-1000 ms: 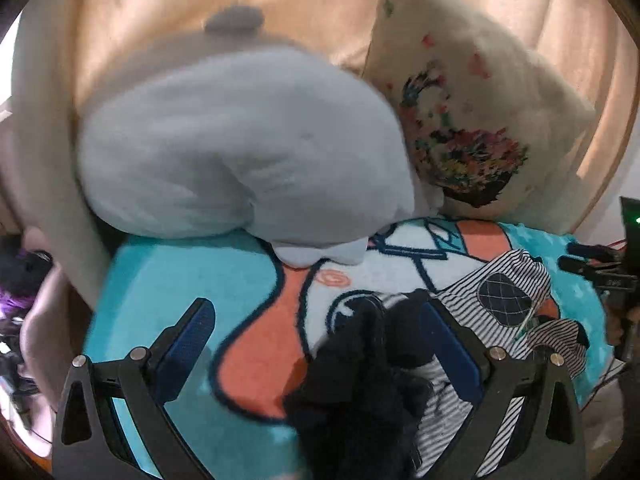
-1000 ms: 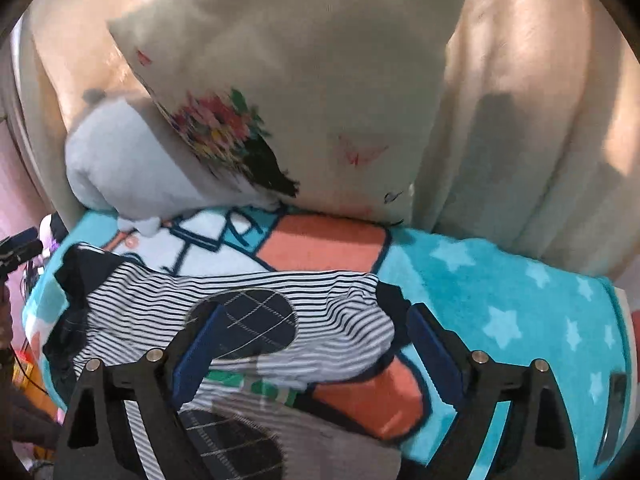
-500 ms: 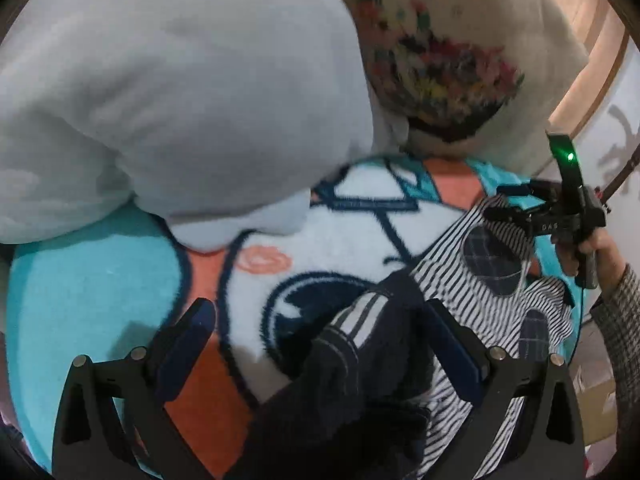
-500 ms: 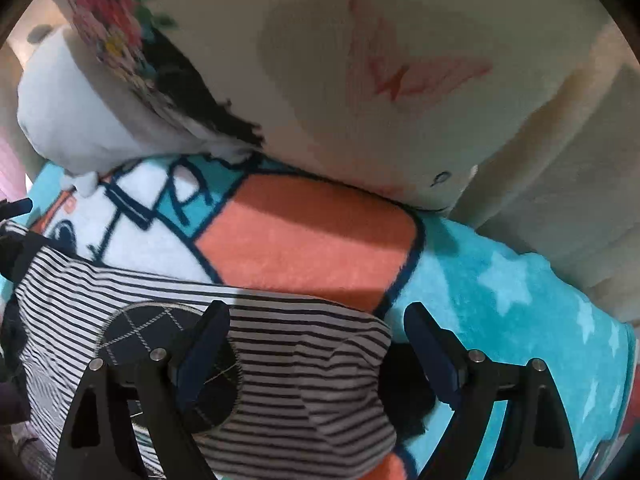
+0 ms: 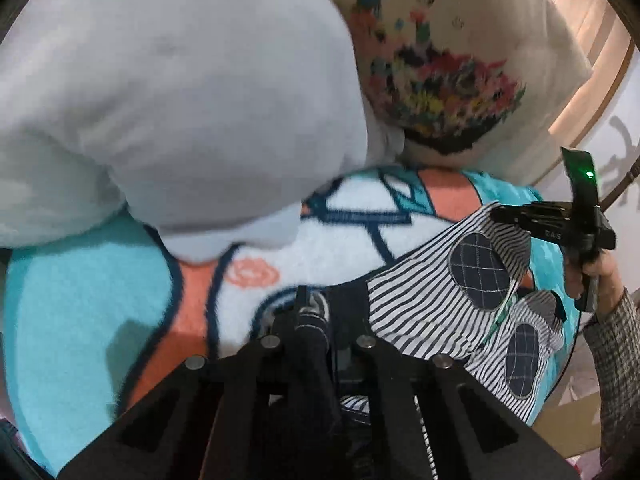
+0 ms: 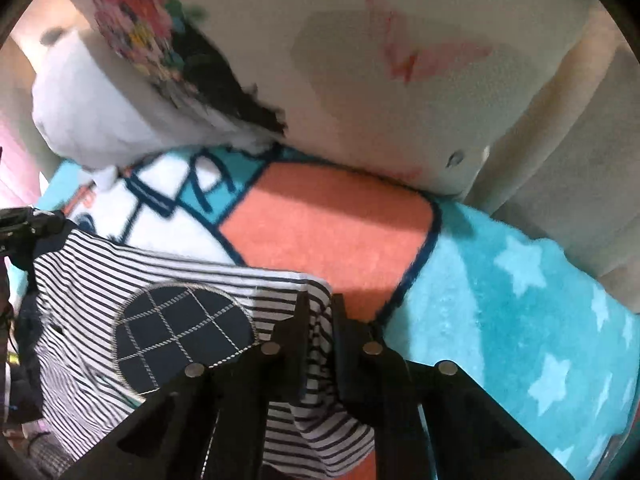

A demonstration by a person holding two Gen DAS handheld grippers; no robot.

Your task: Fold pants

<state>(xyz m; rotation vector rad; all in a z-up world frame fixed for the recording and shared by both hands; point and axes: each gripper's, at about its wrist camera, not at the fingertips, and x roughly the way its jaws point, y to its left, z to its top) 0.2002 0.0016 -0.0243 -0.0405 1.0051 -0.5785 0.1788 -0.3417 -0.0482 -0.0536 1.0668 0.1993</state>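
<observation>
The pants (image 5: 416, 296) are white with thin navy stripes and quilted navy oval patches (image 5: 480, 270), and lie across a bright blanket (image 5: 80, 300). My left gripper (image 5: 318, 304) points down at their dark navy end, its jaws closing tight with that fabric pinched between them. In the right wrist view the striped cloth (image 6: 120, 264) spreads to the left, and my right gripper (image 6: 320, 300) is closing on its upper right corner, striped fabric squeezed between the fingers. The right gripper (image 5: 516, 216) also shows at the far right of the left wrist view, held by a hand (image 5: 600, 272).
A big pale grey plush cushion (image 5: 180, 100) and a cream pillow with a flower print (image 5: 460, 60) stand close behind the pants on the blanket. In the right wrist view, turquoise blanket with white stars (image 6: 520, 300) stretches to the right, with a beige sofa back (image 6: 580, 120) behind it.
Both grippers dropped closer to the blanket and went from wide open to shut. The left closed on the dark end of the pants, the right on the striped corner.
</observation>
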